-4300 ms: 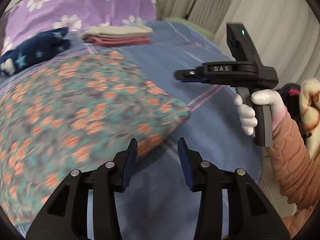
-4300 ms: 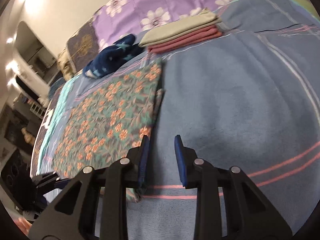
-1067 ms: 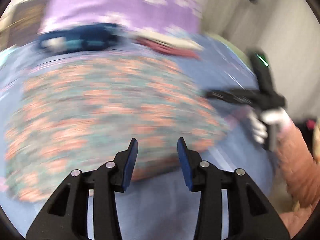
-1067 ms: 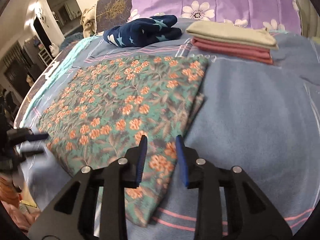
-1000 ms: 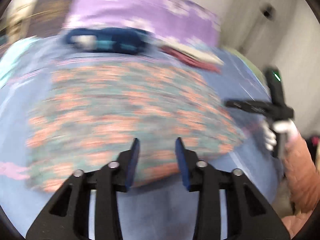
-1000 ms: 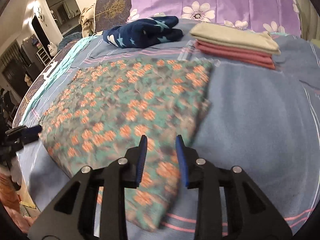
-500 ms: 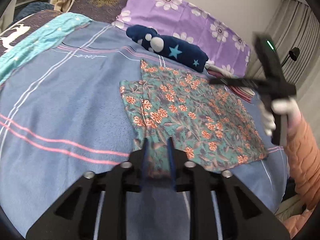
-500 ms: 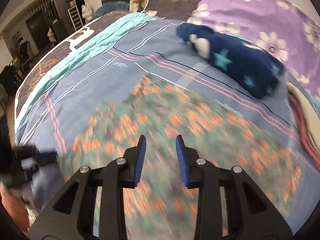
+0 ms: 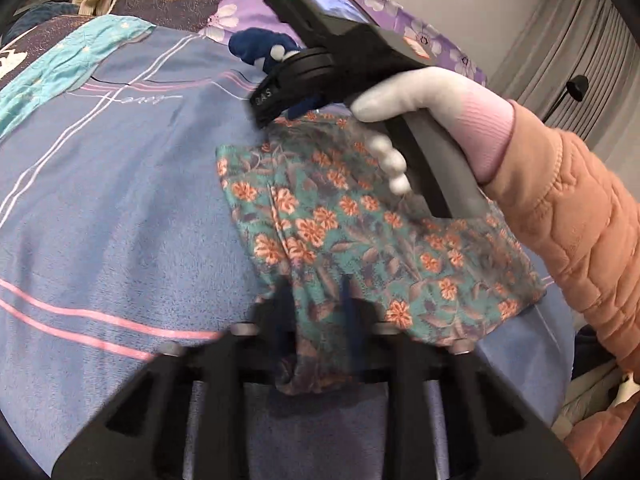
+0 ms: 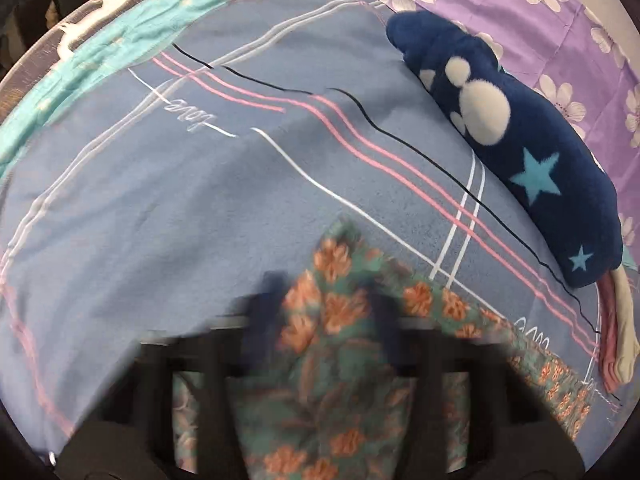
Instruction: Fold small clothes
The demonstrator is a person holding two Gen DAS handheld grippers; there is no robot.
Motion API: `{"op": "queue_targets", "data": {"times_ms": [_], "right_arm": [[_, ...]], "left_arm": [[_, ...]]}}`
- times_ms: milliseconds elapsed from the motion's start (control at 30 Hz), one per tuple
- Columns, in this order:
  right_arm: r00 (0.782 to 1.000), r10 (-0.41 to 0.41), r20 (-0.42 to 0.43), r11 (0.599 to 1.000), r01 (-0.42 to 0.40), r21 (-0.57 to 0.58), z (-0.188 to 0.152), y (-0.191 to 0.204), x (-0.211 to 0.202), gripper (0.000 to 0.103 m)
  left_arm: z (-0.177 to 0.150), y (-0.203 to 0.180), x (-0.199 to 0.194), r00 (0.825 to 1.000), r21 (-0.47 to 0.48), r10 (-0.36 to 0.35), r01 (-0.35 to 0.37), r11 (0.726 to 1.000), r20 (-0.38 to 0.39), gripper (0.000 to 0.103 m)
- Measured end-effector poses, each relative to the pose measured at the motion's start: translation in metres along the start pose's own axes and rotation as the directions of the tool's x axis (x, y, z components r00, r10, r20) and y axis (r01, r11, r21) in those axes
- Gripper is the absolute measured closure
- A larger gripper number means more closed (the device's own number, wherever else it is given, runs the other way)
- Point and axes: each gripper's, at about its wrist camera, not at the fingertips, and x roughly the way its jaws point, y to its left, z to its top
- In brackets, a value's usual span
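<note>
A teal cloth with orange flowers [image 9: 352, 232] lies on the blue striped blanket [image 9: 120, 200]. My left gripper [image 9: 316, 304] stands over the cloth's near corner, with cloth between its blurred fingers. My right gripper [image 10: 324, 312] stands over the cloth's far corner [image 10: 340, 264], also with cloth between its blurred fingers. The right gripper's body [image 9: 340, 52] and the white-gloved hand holding it [image 9: 420, 96] show in the left wrist view, above the cloth's far edge. Motion blur hides how far either pair of jaws is closed.
A dark blue fleece with stars [image 10: 520, 152] lies beyond the cloth. A folded pink and beige stack [image 10: 620, 340] lies at the right. A purple flowered pillow [image 10: 560, 12] is behind. A turquoise blanket [image 10: 120, 40] lies at the far left.
Both grippers have moved to the cloth's left edge and come down onto its corners. The right gripper swung from the right side across to the far left corner.
</note>
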Motion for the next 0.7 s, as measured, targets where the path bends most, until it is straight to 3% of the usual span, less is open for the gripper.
{"op": "queue_targets", "data": {"times_ms": [133,200,333,400,467,500,567,633,700], "right_arm": [[0.990,0.050,0.133,0.998,-0.054,0.027,0.002,-0.006,-0.035,0.101],[0.981,0.104,0.163,0.993,-0.110,0.031,0.006,-0.008,-0.049,0.101],[0.996,0.091,0.006,0.995,-0.091,-0.032,0.004,0.003,-0.005,0.096],[0.994,0.108,0.036,0.994,-0.107,-0.013,-0.001,0.001,-0.004,0.092],[0.989,0.129,0.075,0.992,-0.128,-0.014,-0.006,0.001,-0.020,0.078],[0.985,0.145,0.096,0.989,-0.142,-0.041,-0.009,0.004,-0.031,0.071],[0.977,0.185,0.108,0.978,-0.171,-0.121,-0.018,0.015,-0.048,0.069],[0.967,0.250,0.052,0.948,-0.233,-0.216,-0.027,0.032,-0.056,0.065],[0.968,0.249,-0.024,0.930,-0.246,-0.273,-0.037,0.049,-0.049,0.062]], "left_arm": [[-0.001,0.003,-0.021,0.998,-0.016,-0.045,0.046,0.999,0.050,0.101],[-0.004,0.000,-0.024,0.998,0.004,-0.039,0.039,0.999,0.039,0.101],[-0.010,0.008,-0.008,1.000,-0.039,-0.025,0.024,0.999,-0.017,0.100],[-0.011,0.007,-0.017,0.999,-0.042,-0.032,0.032,0.999,0.014,0.097],[-0.012,0.008,-0.027,0.999,-0.045,-0.020,0.022,0.999,0.037,0.085],[-0.012,0.011,-0.032,0.999,-0.057,-0.010,0.012,0.998,0.046,0.075],[-0.013,0.016,-0.035,0.999,-0.072,-0.013,0.017,0.997,0.051,0.073],[-0.013,0.021,-0.030,0.999,-0.086,-0.020,0.023,0.996,0.038,0.073],[-0.013,0.026,-0.018,0.998,-0.108,-0.054,0.055,0.993,0.009,0.073]]}}
